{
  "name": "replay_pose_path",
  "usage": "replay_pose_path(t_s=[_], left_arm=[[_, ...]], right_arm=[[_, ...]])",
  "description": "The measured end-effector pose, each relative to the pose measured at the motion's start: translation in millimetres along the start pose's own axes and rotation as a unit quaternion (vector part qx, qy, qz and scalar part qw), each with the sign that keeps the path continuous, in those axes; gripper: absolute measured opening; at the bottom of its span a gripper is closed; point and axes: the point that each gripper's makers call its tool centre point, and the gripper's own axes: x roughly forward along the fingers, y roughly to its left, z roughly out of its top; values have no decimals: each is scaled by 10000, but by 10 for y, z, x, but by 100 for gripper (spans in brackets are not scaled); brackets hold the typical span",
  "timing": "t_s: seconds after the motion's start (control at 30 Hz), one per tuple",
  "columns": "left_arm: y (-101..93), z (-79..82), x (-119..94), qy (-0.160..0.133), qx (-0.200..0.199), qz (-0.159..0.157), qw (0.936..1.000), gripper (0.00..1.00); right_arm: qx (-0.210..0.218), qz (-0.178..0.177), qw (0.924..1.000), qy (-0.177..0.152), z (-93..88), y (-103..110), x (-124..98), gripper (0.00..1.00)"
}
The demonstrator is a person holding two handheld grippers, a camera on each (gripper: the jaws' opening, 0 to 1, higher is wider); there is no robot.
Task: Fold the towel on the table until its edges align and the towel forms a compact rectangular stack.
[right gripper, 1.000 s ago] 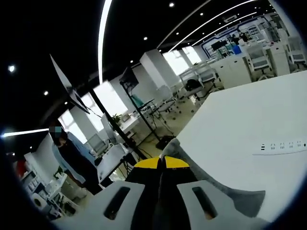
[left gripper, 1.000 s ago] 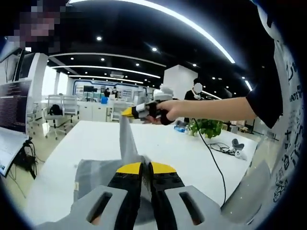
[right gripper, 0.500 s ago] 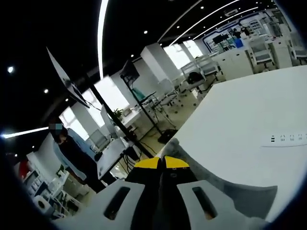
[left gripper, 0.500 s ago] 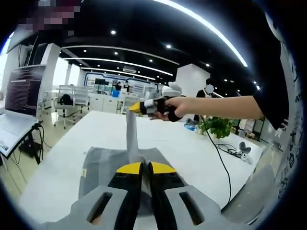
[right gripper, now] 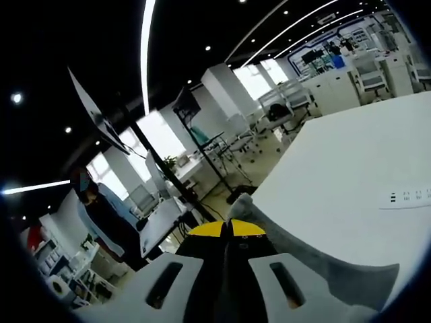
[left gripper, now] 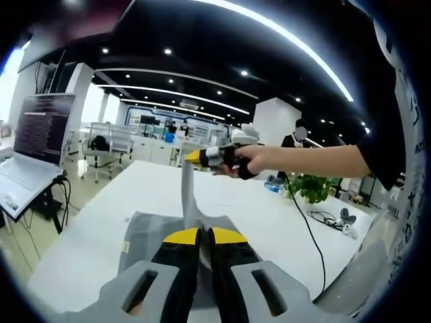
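open-plan office space with long ceiling light strips surrounds a broad white counter (left gripper: 94, 222). on it lies a grey cloth towel (left gripper: 145, 232), spread near the counter edge closest to the left gripper (left gripper: 205, 234), whose yellow-tipped fingers are pressed together on the towel's near edge. the right gripper (left gripper: 195, 156), held in a hand (left gripper: 246, 160), pinches another corner and lifts it high, so a narrow strip of cloth rises off the counter. in the right gripper view its fingers (right gripper: 210, 230) are clamped on grey fabric, with a white power strip (right gripper: 406, 198) farther along the counter. judging by this, the fold is only starting: the edges are not aligned and no stack exists.
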Motion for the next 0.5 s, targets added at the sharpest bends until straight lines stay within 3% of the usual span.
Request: replay_pose_path(t_s=[0.5], left_arm=[[176, -170, -92, 41, -246, 400, 9989, 5]], right_arm=[[-100, 158, 9997, 159, -193, 48, 189, 0]])
